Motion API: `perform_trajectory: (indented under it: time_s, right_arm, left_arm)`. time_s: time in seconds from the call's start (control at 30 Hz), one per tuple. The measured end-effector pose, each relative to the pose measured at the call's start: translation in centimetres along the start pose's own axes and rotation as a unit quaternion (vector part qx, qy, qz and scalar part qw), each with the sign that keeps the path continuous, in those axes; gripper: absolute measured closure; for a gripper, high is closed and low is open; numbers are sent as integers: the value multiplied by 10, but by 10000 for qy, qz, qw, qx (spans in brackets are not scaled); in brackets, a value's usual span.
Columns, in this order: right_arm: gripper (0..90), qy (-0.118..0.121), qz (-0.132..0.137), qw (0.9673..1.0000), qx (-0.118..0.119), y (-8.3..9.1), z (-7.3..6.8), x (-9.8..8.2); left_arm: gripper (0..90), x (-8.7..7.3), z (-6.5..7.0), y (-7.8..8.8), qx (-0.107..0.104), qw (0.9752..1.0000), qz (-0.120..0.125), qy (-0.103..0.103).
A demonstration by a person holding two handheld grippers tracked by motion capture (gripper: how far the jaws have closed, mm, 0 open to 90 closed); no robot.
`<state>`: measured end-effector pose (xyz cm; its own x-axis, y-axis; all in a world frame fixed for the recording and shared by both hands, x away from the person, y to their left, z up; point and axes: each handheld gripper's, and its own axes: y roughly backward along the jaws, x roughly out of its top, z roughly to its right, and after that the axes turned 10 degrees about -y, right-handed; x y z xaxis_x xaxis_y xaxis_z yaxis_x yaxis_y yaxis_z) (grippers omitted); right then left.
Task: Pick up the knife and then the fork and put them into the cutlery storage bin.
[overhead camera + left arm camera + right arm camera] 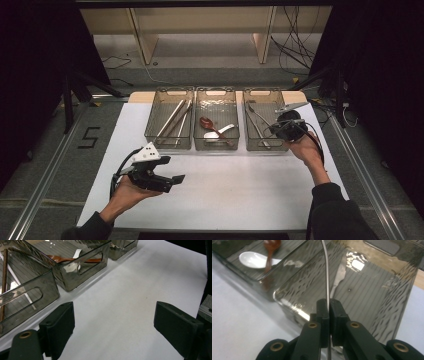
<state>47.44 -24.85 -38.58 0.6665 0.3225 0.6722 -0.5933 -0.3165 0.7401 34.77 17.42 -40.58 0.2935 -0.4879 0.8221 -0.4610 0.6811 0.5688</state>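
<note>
Bins: three smoked-plastic bins in a row on the white table (220, 195).
Right bin (265, 95): holds metal cutlery.
Right gripper (328, 305): clenched on a thin metal utensil (326, 270) above that bin.
Left gripper (113, 322): released, jaws wide over bare table.
Middle bin (216, 93): one white spoon (219, 133), one brown spoon (206, 122).
Left bin (169, 92): chopsticks (172, 120).
Writing: "5" (90, 137) on the floor.

Smoke-grey translucent ribbed bins (216, 145), white tabletop (225, 185), reddish-brown spoon (271, 247), white spoon (253, 260), silver utensil (326, 270), black right gripper (328, 308), black left gripper (172, 181).
</note>
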Motion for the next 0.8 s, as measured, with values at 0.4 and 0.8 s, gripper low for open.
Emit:
perform_trajectory:
  time_s: [0.4, 0.8]
  right_arm:
    - [876, -330, -126, 9992, -199, -13, 13, 17]
    - [876, -513, -287, 9978, -320, -27, 18, 24]
  left_arm:
    - [165, 0, 0, 1, -20, 10000, 23, 0]
    - [166, 1, 0, 1, -31, 10000, 25, -6]
